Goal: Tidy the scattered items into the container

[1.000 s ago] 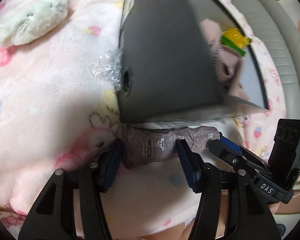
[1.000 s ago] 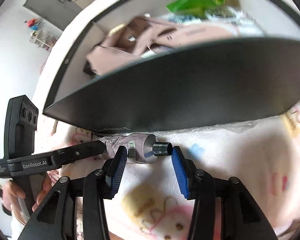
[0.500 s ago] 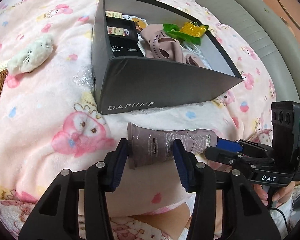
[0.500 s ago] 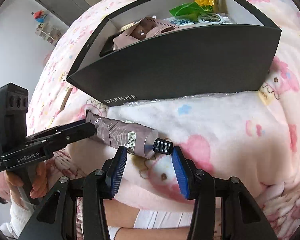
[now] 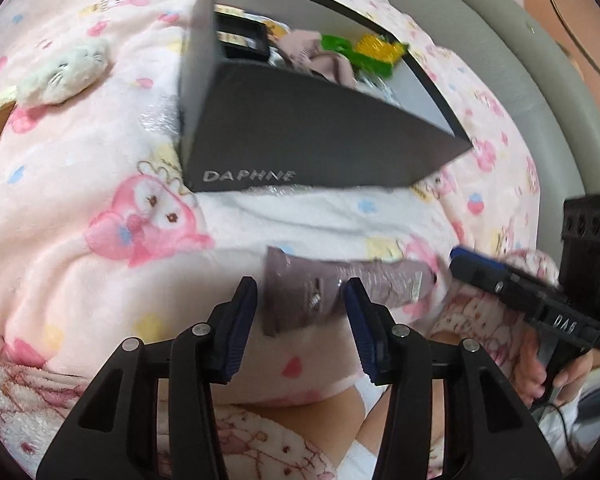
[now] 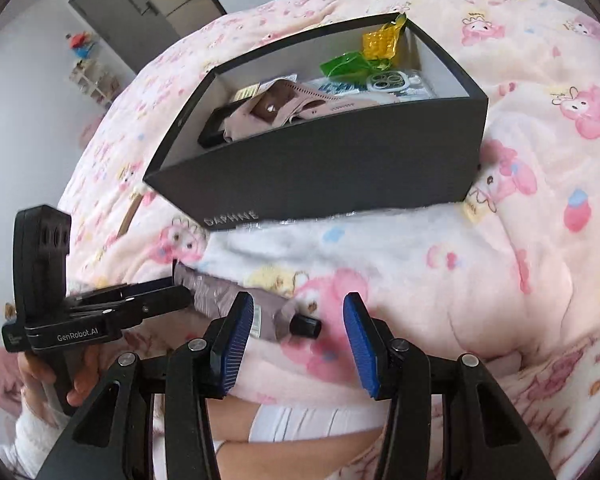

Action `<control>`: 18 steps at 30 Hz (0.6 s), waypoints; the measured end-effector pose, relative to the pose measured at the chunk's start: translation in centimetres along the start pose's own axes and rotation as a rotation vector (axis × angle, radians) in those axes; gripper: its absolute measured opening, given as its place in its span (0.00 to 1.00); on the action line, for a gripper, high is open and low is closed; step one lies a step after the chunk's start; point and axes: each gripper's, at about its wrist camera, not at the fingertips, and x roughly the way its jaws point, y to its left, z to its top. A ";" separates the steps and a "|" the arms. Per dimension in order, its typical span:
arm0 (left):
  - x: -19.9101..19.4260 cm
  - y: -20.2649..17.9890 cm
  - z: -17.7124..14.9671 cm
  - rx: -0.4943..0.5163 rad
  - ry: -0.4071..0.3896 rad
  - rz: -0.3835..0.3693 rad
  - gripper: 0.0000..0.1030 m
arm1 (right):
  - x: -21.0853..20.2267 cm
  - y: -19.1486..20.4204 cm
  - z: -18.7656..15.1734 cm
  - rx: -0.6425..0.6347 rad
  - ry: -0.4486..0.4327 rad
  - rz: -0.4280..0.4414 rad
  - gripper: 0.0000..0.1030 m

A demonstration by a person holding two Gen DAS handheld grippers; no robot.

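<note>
A mauve cream tube [image 5: 340, 286] with a black cap [image 6: 305, 326] lies on the pink blanket in front of the black DAPHNE box [image 5: 300, 136]. My left gripper [image 5: 300, 312] is open, its fingers on either side of the tube's flat crimped end. My right gripper [image 6: 298, 320] is open around the capped end. The box [image 6: 340, 168] holds pink sandals, green and yellow wrappers, a phone case and a black item. The tube also shows in the right wrist view [image 6: 228, 294]. Neither gripper pinches the tube.
A white plush cat [image 5: 66, 72] lies on the blanket left of the box. Crinkled clear plastic [image 5: 160, 116] sticks out beside the box. A grey padded bed edge [image 5: 520, 60] runs along the right. Cabinets [image 6: 148, 20] stand far behind.
Both grippers have pulled back and risen from the box. The tube now lies farther from the box front. Both jaws have stayed open around the tube.
</note>
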 end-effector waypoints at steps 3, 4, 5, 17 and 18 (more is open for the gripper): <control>-0.4 0.5 0.7 -0.043 -0.028 -0.007 0.45 | 1.2 0.0 -0.8 0.037 0.054 0.034 0.42; -0.2 0.5 1.0 -0.051 -0.018 -0.013 0.45 | 1.3 -0.4 -1.1 0.066 0.058 0.045 0.42; 0.1 0.4 1.2 -0.051 -0.004 -0.015 0.43 | 1.3 -0.9 -1.3 0.096 0.055 0.055 0.43; -1.0 -0.9 4.0 -0.002 -0.132 -0.014 0.36 | 0.6 0.0 2.9 0.028 -0.057 0.002 0.41; -1.0 -1.1 4.3 0.017 -0.147 0.007 0.36 | 1.0 0.0 3.6 0.015 -0.051 0.000 0.41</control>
